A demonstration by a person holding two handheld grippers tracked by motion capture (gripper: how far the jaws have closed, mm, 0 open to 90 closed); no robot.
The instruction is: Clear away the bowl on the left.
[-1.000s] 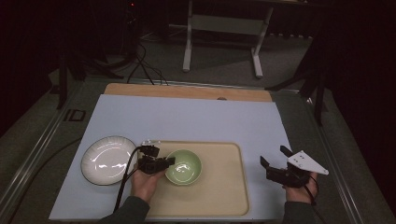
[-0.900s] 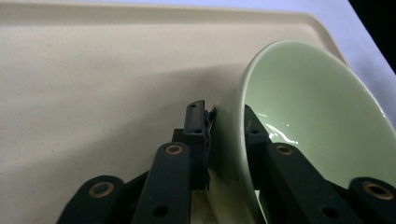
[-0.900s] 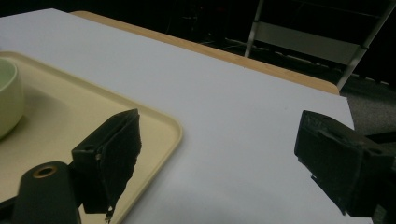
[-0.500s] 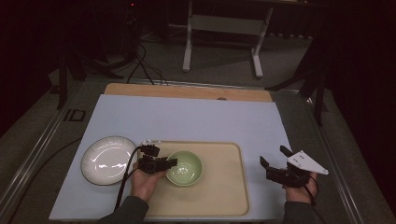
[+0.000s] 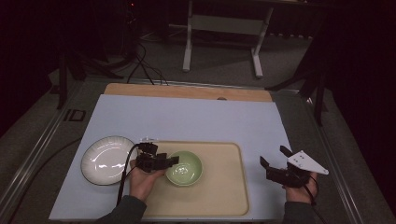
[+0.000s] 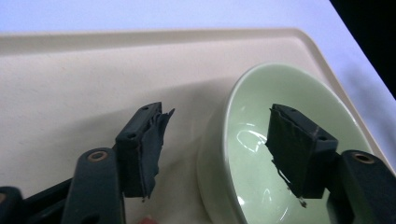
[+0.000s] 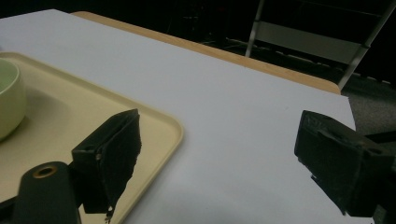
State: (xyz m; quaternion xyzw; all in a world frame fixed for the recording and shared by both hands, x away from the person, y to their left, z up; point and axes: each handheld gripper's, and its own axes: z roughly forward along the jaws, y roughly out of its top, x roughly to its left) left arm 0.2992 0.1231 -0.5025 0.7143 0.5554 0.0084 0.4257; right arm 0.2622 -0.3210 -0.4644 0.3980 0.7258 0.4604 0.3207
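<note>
Barely shifted since a second ago: left gripper (image 5: 173,160) eased a touch toward the green bowl (image 5: 186,168), now reaching over its near rim; right gripper (image 5: 275,160) unmoved.

Underneath, a pale blue sheet (image 5: 187,116) spread over a wooden table (image 5: 187,91), its bare edge showing at 12 o'clock. Around it, dark grey floor, black cables (image 5: 140,60) at 11 o'clock, a white metal frame (image 5: 224,32) at 12 o'clock, everything beyond lost in darkness.

On the sheet, a cream tray (image 5: 224,186) at 6 o'clock, carrying the bowl in its left part. Left of the tray, at 8 o'clock, a white plate (image 5: 103,160), just beside the left hand (image 5: 142,179).

Seen from the left gripper view: jaws apart, straddling the rim of the bowl (image 6: 261,154), one pad (image 6: 296,149) inside over the glossy hollow, the other (image 6: 147,140) outside over the tray (image 6: 93,79); contact with the rim impossible to judge.

Right gripper well apart from the bowl, at 4 o'clock off the tray's right edge, held by the right hand (image 5: 299,193), jaws spread wide over the sheet (image 7: 243,121); tray corner (image 7: 159,126) under one jaw, bowl (image 7: 9,98) at the far left of that view.

Letters "ID" (image 5: 74,115) on the floor at 9 o'clock; no other writing legible.
</note>
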